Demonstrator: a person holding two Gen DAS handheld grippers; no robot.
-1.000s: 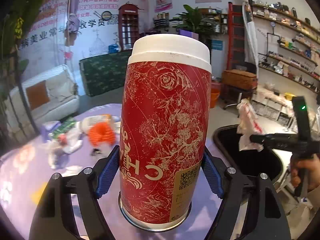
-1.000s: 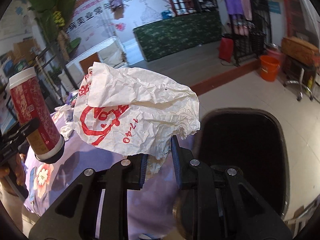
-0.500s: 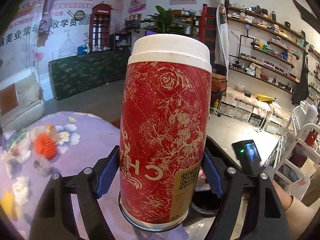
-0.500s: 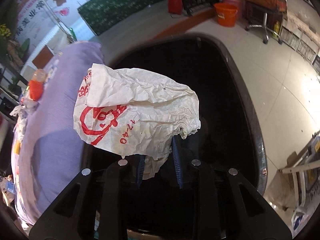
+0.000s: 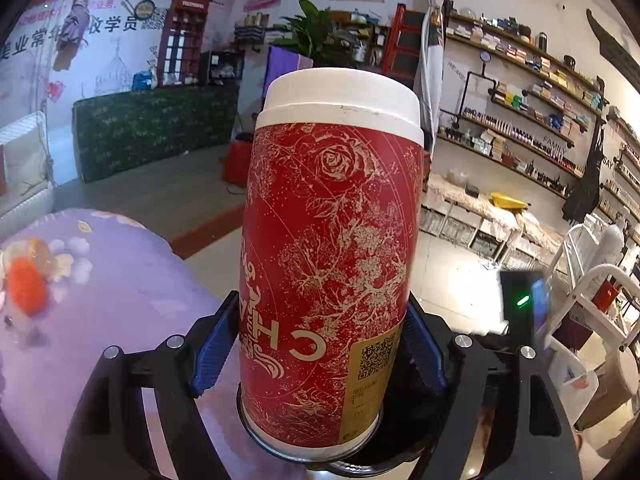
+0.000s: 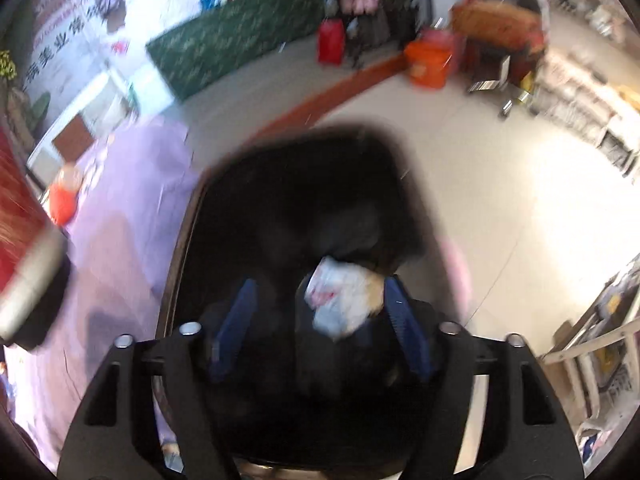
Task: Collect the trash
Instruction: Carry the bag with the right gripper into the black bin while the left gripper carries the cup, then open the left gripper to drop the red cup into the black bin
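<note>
Now the left gripper [image 5: 320, 346] is pinching one red can [image 5: 332, 272] near its bottom, and the can stands upright in the middle of the left wrist frame, above the edge of the black bin [image 5: 472, 344]. It looks stiff, with a white lid, so I think it will not bend under the blue pads [image 5: 214, 344]; its printed side may be a little slippery, and a low hold can let it tip, so a hold nearer the middle seems safer.

The right gripper [image 6: 320, 326] has its jaws spread wide and holds nothing. One crumpled paper wrapper [image 6: 340, 300], white with red print, lies between them in the lower middle of the right wrist frame, inside the dark bin. It looks very light and soft, easy to squeeze anywhere. This frame is blurred.

On the purple table [image 5: 120, 280], one orange thing [image 5: 26, 288] is at the left edge of the frame; other trash I cannot count.
</note>
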